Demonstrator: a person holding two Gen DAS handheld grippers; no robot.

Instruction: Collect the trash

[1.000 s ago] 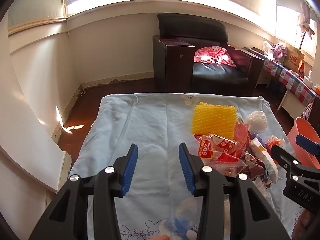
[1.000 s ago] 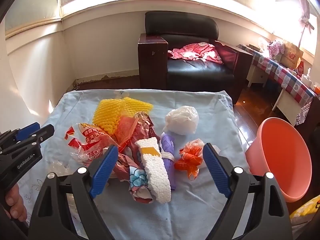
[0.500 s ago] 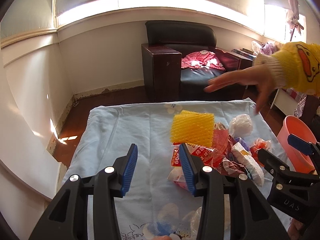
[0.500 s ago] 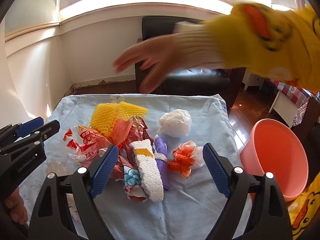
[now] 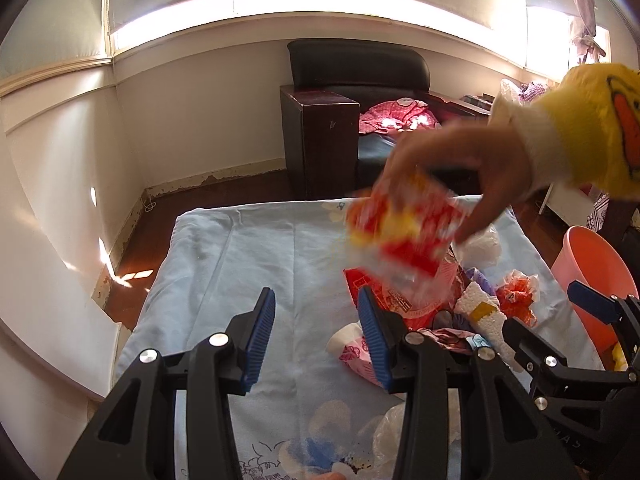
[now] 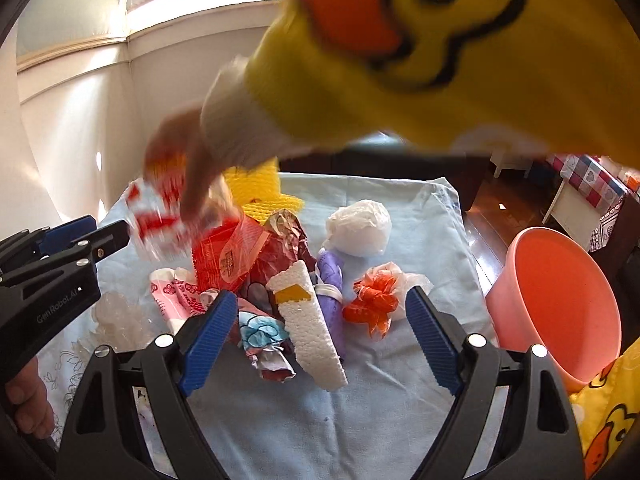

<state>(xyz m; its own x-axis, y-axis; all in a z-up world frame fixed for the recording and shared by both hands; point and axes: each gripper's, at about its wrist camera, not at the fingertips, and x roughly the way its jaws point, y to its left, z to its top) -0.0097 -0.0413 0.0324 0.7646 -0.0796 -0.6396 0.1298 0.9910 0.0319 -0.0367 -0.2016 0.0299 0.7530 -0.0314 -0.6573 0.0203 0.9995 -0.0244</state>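
Waiting: both grippers, left point(image 5: 316, 332) and right point(image 6: 316, 344), gape empty; trash pile point(image 6: 280, 272) uncollected on table, bucket point(image 6: 560, 300) looks empty; bare hand point(image 5: 460, 168) lifts wrapper point(image 5: 404, 228).

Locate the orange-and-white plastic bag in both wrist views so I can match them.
Left wrist: orange-and-white plastic bag lies at right of centre, right of the white foam piece.
Right wrist: it lies just right of centre, near the right tool's right finger.
Shared landmark: the pink basin, right of the bag in both.
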